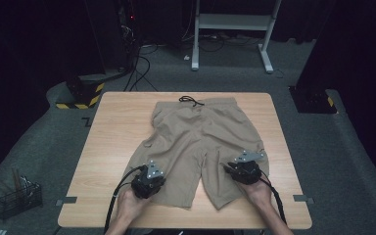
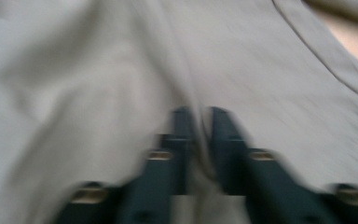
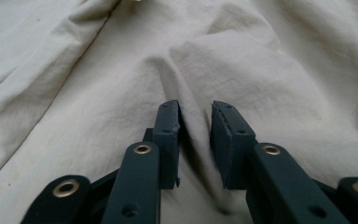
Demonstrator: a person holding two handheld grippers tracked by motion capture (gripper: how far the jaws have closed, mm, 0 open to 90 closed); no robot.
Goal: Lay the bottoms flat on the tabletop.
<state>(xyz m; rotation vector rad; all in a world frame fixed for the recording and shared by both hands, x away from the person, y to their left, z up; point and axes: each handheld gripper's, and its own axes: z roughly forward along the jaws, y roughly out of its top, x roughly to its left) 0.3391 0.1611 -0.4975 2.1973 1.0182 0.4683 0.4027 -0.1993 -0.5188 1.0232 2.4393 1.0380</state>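
Note:
A pair of khaki shorts (image 1: 196, 134) lies flat on the wooden table (image 1: 112, 132), waistband and black drawstring (image 1: 190, 100) at the far side. My left gripper (image 1: 152, 177) rests on the left leg near its hem. In the blurred left gripper view its jaws (image 2: 200, 121) stand close together with a narrow fold of the cloth (image 2: 121, 70) pinched between them. My right gripper (image 1: 245, 169) is down on the right leg. In the right gripper view its jaws (image 3: 196, 116) hold a raised ridge of the cloth (image 3: 223, 56), a pad against each side.
A black wire basket (image 1: 17, 198) stands on the floor at the left. Behind the table are cables (image 1: 139, 73), a yellow-and-black striped block (image 1: 81, 95) and a white stand (image 1: 232, 29). Bare wood borders the shorts on both sides.

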